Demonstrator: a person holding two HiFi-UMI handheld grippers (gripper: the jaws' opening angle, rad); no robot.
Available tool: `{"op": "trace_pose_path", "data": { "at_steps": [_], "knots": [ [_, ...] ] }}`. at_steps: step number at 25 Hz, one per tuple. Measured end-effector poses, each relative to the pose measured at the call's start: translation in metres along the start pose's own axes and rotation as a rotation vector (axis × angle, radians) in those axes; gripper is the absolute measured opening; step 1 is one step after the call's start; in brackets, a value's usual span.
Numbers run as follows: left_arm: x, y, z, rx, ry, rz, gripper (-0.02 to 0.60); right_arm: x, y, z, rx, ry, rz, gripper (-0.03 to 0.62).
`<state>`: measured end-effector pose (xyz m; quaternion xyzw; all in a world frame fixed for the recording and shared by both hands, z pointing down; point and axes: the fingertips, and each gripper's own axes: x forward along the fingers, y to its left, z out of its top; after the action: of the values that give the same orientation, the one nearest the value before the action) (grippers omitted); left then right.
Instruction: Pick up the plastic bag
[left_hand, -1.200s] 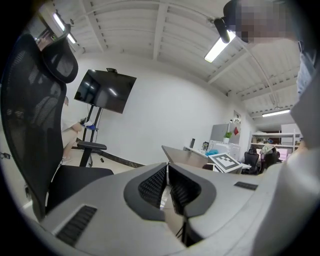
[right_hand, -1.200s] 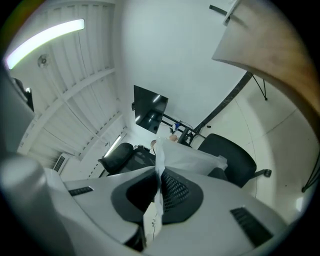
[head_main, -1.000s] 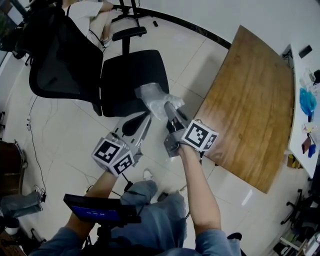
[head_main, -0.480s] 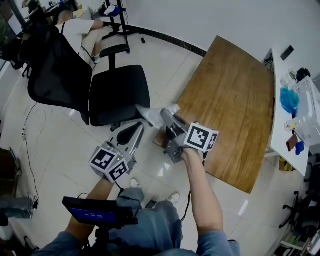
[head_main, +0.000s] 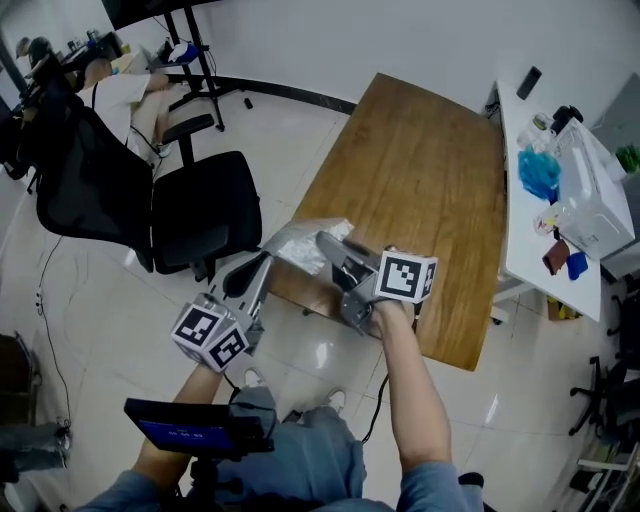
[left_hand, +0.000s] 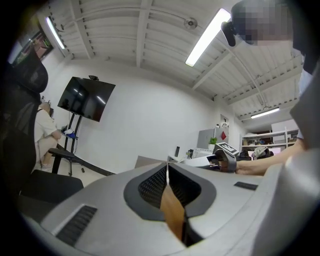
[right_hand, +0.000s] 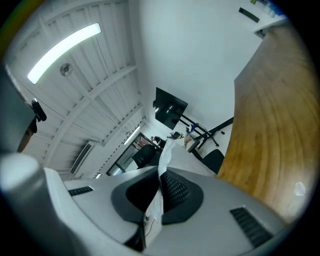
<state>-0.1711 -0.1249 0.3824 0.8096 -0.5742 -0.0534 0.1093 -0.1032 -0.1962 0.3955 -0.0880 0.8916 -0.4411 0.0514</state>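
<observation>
The plastic bag (head_main: 300, 243), crumpled and translucent white, hangs in the air over the near left corner of the wooden table (head_main: 420, 180). My right gripper (head_main: 325, 242) is shut on it; in the right gripper view a fold of the bag (right_hand: 169, 150) stands up from between the closed jaws of the gripper (right_hand: 161, 172). My left gripper (head_main: 258, 264) is just left of the bag, beside the table's edge. In the left gripper view its jaws (left_hand: 167, 167) meet at the tips with nothing between them, and the right gripper (left_hand: 223, 159) shows beyond.
A black office chair (head_main: 195, 210) stands on the tiled floor to the left. A white desk (head_main: 530, 215) with a blue object (head_main: 540, 172) and other items lies right of the table. A person (head_main: 120, 95) sits at the far left. A small screen (head_main: 190, 425) is near my legs.
Both grippers and the bag have moved right, from over the chair seat to the wooden table's near corner. The right gripper stays shut on the bag.
</observation>
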Motion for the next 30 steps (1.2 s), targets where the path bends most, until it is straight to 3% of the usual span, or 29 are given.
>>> {"op": "trace_pose_path", "data": {
  "at_steps": [14, 30],
  "knots": [
    [0.06, -0.103, -0.027, 0.022, 0.026, -0.116, 0.014, -0.131, -0.025, 0.018, -0.002, -0.006, -0.048, 0.004],
    [0.105, -0.173, -0.054, 0.055, 0.064, -0.184, 0.014, -0.245, -0.071, 0.031, 0.009, -0.046, -0.139, 0.003]
  ]
}}
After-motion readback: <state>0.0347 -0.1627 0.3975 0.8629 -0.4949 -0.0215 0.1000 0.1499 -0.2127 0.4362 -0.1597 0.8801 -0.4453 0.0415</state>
